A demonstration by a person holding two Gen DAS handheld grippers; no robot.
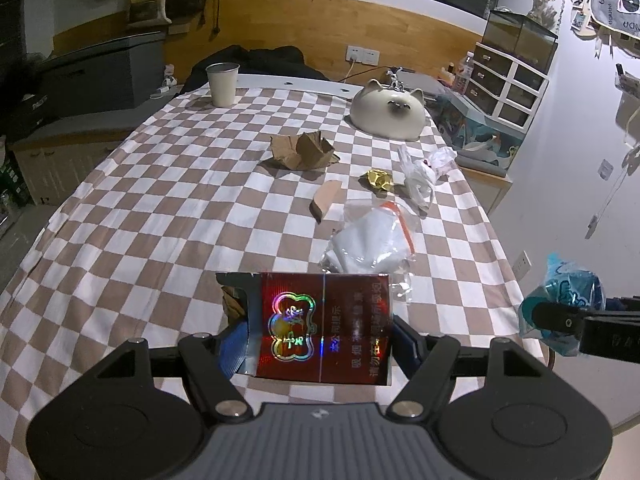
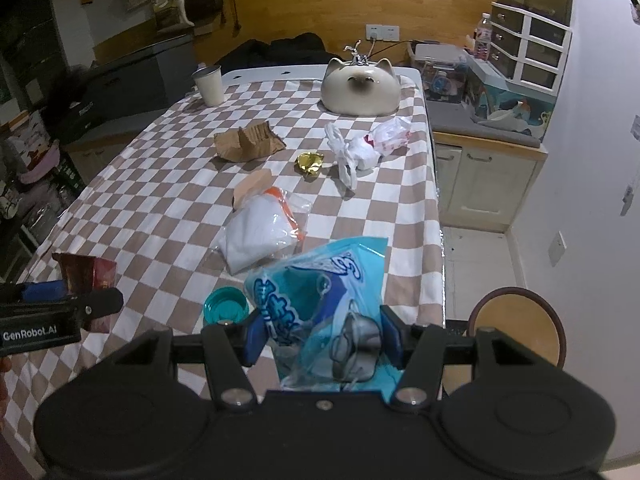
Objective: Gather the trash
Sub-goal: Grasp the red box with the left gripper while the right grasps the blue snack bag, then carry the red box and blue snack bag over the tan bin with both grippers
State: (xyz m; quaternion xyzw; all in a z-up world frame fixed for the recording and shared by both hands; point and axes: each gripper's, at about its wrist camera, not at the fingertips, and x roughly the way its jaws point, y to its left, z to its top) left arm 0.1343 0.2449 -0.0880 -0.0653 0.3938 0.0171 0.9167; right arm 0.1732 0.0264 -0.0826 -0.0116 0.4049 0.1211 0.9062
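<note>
Left wrist view. Table draped in a brown-and-white checked cloth (image 1: 168, 208), running from 6 o'clock up to 12. Left gripper (image 1: 318, 334) at 6 o'clock, clenched on a dark red cigarette pack with a holographic emblem (image 1: 324, 328), pack held upright between the blue pads. Beyond it, toward 1 o'clock: clear zip bag holding white fabric (image 1: 368, 246), tan wedge-shaped cardboard scrap (image 1: 326, 200), crumpled gold foil wrapper (image 1: 378, 180), knotted white plastic bag (image 1: 424, 172). Crumpled brown cardboard piece (image 1: 304, 150) near centre. White paper cup (image 1: 222, 84) at 11 o'clock on the far edge; cream ceramic cat-face dome (image 1: 388, 110) at 1 o'clock. Behind the table: wood-panelled wall (image 1: 280, 24) with a white socket plate. White drawer unit (image 1: 508, 84) at 2 o'clock. Right gripper seen at 3 o'clock, off the table's edge.

Right wrist view. Right gripper (image 2: 322, 340) at 6 o'clock, clenched on a light blue printed plastic packet (image 2: 320, 292). Teal round lid (image 2: 225, 304) just beside its left finger, on the cloth. Same litter spread from centre to 12 o'clock. Round wooden stool seat (image 2: 520, 320) at 4 o'clock, beside the table. Cream floor cabinet (image 2: 484, 176) at 2 o'clock against the wall.
</note>
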